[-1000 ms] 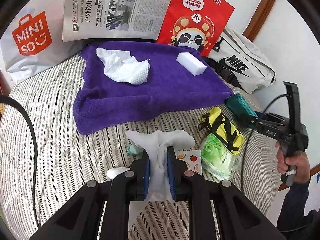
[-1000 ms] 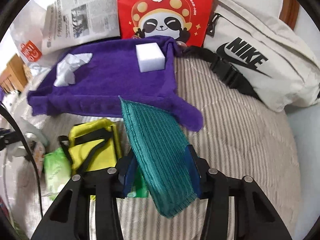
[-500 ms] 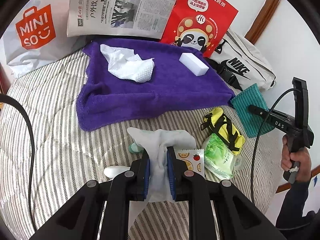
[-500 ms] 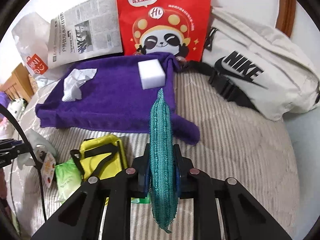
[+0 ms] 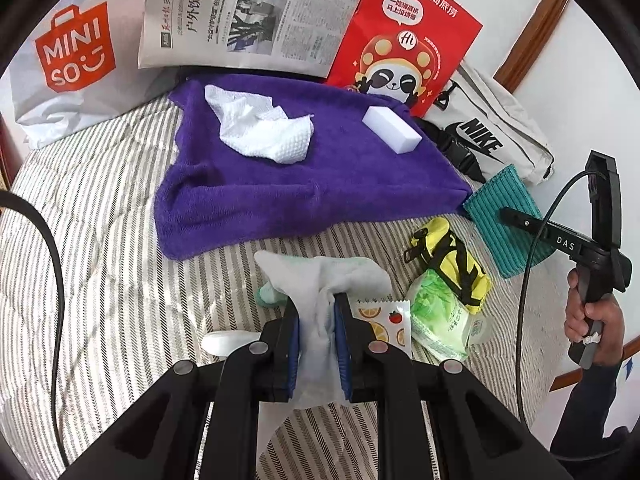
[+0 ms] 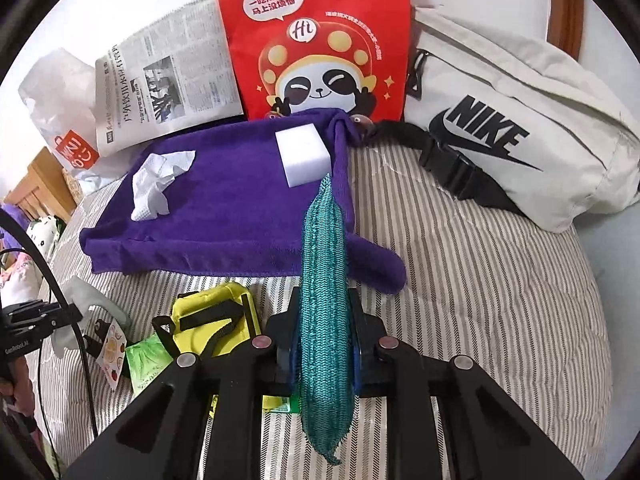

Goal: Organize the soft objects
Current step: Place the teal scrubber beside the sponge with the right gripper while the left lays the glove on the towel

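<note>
A purple towel lies spread on the striped bed, also in the right wrist view. On it lie a crumpled white paper towel and a white sponge block, the block also in the right wrist view. My left gripper is shut on a white cloth, held just in front of the towel's near edge. My right gripper is shut on a teal ribbed cloth, held edge-on above the bed near the towel's right corner; the cloth also shows in the left wrist view.
A yellow pouch, a green wipes pack and a fruit-print sachet lie right of my left gripper. A Miniso bag, newspaper, red panda bag and white Nike bag stand behind.
My right gripper has lifted the teal cloth and turned it edge-on, moving toward the towel. My left gripper has risen slightly with the white cloth held.
</note>
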A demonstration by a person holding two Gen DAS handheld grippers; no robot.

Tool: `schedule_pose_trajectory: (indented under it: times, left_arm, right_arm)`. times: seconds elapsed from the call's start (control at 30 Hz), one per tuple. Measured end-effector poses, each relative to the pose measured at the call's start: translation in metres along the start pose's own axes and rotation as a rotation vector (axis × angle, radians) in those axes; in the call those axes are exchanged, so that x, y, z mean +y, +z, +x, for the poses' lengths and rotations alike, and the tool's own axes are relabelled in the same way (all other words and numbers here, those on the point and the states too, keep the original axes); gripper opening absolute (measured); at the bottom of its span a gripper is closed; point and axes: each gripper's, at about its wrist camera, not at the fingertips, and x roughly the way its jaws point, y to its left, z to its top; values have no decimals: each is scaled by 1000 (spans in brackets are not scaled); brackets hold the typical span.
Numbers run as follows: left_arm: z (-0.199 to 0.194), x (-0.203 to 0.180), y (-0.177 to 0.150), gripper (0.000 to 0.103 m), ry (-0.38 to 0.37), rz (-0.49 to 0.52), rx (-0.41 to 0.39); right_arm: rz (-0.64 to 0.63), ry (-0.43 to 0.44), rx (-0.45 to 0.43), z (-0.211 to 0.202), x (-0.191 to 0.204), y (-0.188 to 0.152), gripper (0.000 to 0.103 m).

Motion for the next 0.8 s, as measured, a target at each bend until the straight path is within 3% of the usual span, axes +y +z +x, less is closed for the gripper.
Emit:
schedule_pose_trajectory:
  times: [0.4,0.8]
  left_arm:
    - [-27,-2,11,16,-14,1,-66]
    - [-35,1,47,16,-12,-1,-97]
  right_arm:
    - [-38,49,-15,-8,19,8,19]
    - [-62,73,-35,-5,29,48,19]
